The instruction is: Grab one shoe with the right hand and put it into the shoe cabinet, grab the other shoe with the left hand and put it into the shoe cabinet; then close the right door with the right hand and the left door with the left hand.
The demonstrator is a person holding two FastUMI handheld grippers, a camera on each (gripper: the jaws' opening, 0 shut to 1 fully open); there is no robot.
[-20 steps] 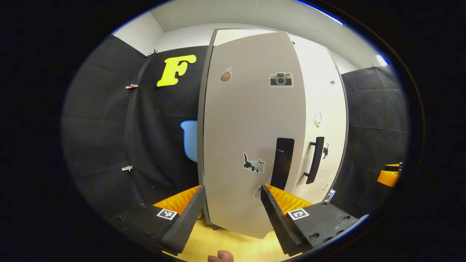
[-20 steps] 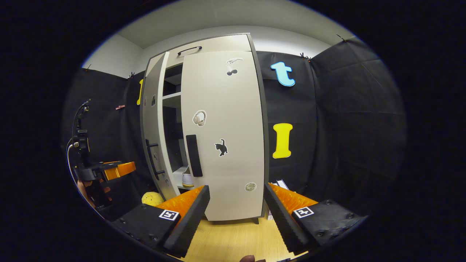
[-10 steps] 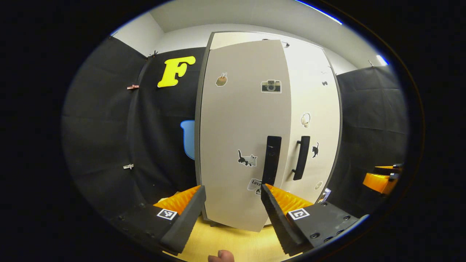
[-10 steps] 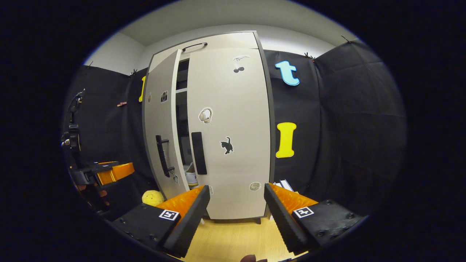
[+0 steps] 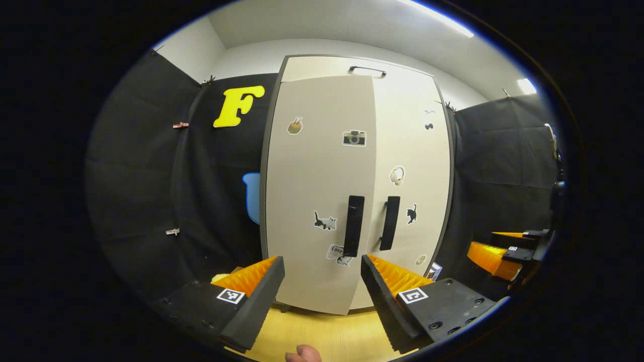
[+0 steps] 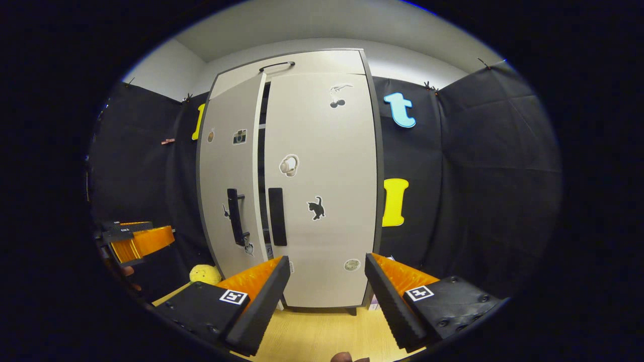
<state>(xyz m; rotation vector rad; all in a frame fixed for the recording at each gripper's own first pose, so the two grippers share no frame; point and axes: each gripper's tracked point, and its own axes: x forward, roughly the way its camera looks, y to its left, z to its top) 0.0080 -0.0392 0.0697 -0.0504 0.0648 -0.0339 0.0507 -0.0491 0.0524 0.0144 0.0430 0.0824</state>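
Right gripper view | shoe cabinet point(image 6: 322, 151) | left door point(image 6: 229, 166) slightly ajar

The pale wooden floor point(image 6: 322, 334) carries the shoe cabinet point(image 6: 322, 241) on short dark feet, with a round yellow ball point(image 6: 205, 274) lying just beside its left lower corner — and some small white items point(image 5: 435, 270) at its right corner.

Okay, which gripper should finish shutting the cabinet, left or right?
Left, most likely. In the right gripper view the left door stands slightly ajar, with a dark gap beside the right door, which looks flush. The left gripper is open and faces that door.
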